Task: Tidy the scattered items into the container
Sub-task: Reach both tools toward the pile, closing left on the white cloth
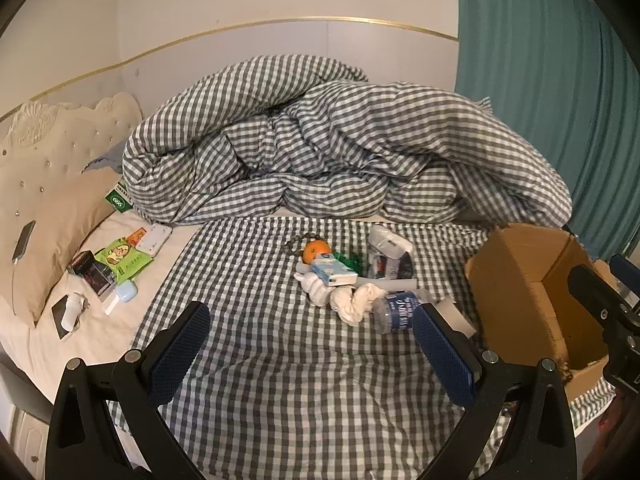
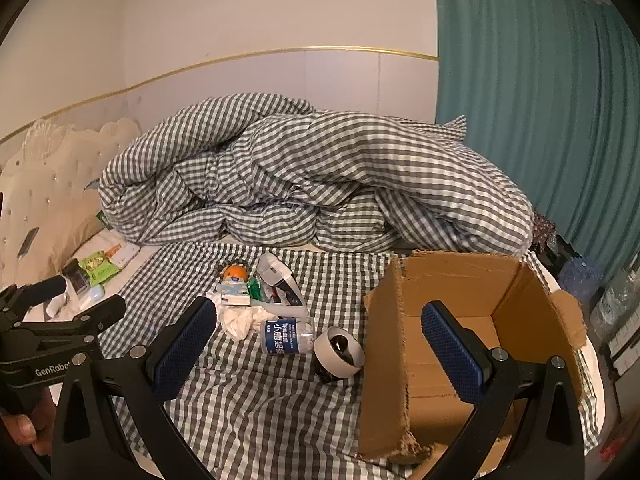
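Observation:
An open cardboard box stands on the checked bed sheet at the right; it also shows in the left wrist view. Scattered items lie left of it: an orange, a small blue carton, a white cloth, a clear jar with a blue label, a white tape roll and a plastic package. My left gripper is open and empty, above the sheet in front of the items. My right gripper is open and empty, straddling the box's near left wall.
A bunched checked duvet fills the back of the bed. Snack packets, small boxes and a phone lie by the cream pillow at the left. A teal curtain hangs at the right.

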Motion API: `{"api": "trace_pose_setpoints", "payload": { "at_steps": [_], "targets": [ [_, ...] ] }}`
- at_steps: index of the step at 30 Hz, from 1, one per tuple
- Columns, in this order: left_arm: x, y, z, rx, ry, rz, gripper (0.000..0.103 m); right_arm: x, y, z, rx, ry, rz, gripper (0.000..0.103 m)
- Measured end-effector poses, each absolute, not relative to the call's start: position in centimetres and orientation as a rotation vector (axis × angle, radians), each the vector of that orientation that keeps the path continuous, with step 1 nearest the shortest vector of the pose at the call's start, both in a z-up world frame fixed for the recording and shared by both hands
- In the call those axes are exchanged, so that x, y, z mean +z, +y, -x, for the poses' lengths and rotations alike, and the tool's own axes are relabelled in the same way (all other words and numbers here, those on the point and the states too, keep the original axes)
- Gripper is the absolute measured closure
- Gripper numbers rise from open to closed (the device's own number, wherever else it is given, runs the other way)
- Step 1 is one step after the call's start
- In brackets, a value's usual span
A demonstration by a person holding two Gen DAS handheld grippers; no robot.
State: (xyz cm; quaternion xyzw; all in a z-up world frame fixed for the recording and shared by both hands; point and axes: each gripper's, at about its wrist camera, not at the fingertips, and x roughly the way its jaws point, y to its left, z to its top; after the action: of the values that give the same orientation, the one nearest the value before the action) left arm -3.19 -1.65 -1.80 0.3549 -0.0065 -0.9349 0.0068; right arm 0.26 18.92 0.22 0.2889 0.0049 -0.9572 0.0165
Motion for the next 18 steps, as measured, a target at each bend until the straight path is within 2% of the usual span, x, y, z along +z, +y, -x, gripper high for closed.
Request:
{"api": "trace_pose_setpoints", "payload": {
  "at_steps": [18],
  "targets": [
    [-10.0,-5.6,11.4,-2.839,-0.052,-1.315,0.000,-5.3,15.9,7.2,-2.862,0.074,-0.973,0.000]
  ]
}}
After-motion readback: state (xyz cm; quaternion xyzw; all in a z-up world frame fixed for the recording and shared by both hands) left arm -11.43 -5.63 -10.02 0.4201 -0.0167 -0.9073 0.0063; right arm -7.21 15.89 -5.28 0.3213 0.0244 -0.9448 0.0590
